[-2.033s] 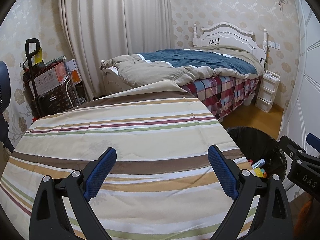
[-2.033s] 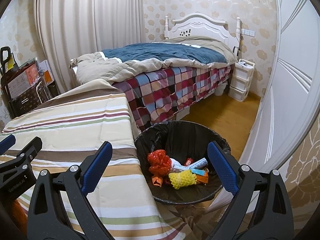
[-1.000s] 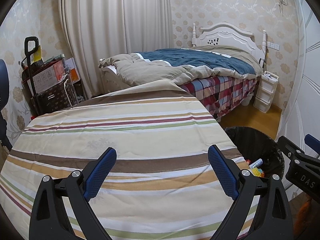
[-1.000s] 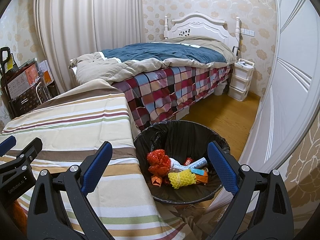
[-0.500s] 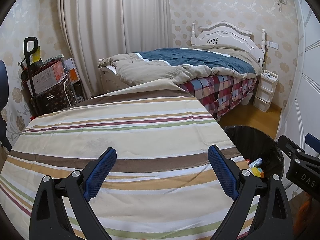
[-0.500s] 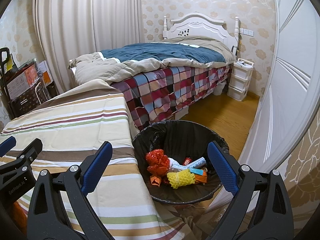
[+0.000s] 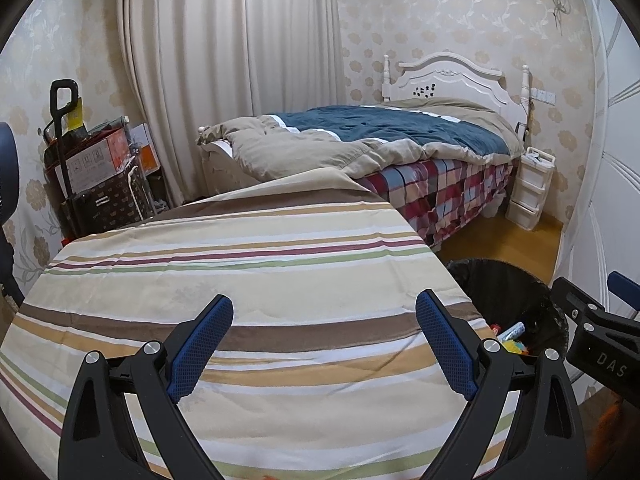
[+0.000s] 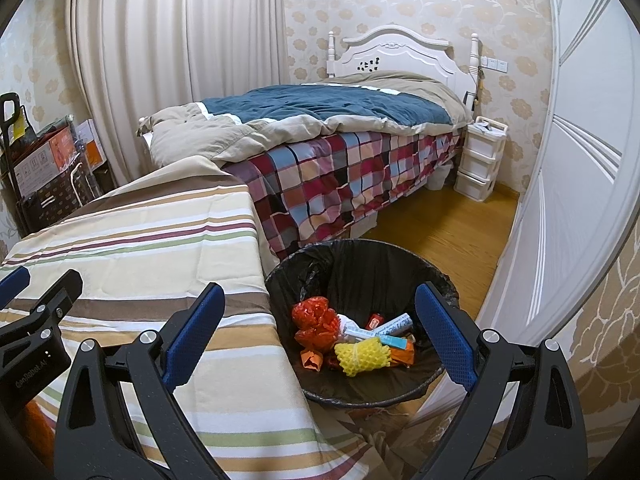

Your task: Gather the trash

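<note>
- Floral wallpaper and a long pale curtain (image 7: 224,80) are seen behind everything, with a bed (image 8: 340,120) set against the back wall.
- At the far left, a cart (image 7: 96,184) stacked with boxes is parked beside the curtain.
- A striped cloth (image 7: 240,280) is spread over the near surface (nothing lies on the part in view).
- The left gripper (image 7: 324,344) is held above the cloth, its jaws spread wide and nothing gripped between them.
- Just beside the cloth's right edge, a bin (image 8: 360,264) lined with a black bag stands on the wooden floor.
- Trash is gathered in the bin's bottom: a red wrapper (image 8: 314,322), a yellow foam net (image 8: 362,356), a white tube (image 8: 380,328) and small orange scraps.
- The right gripper (image 8: 318,340) is held over the bin (slightly toward the cloth side), jaws likewise wide apart and empty.
- White drawers (image 8: 480,160) are placed by the bed's head, and a white door (image 8: 580,160) fills the right edge.
</note>
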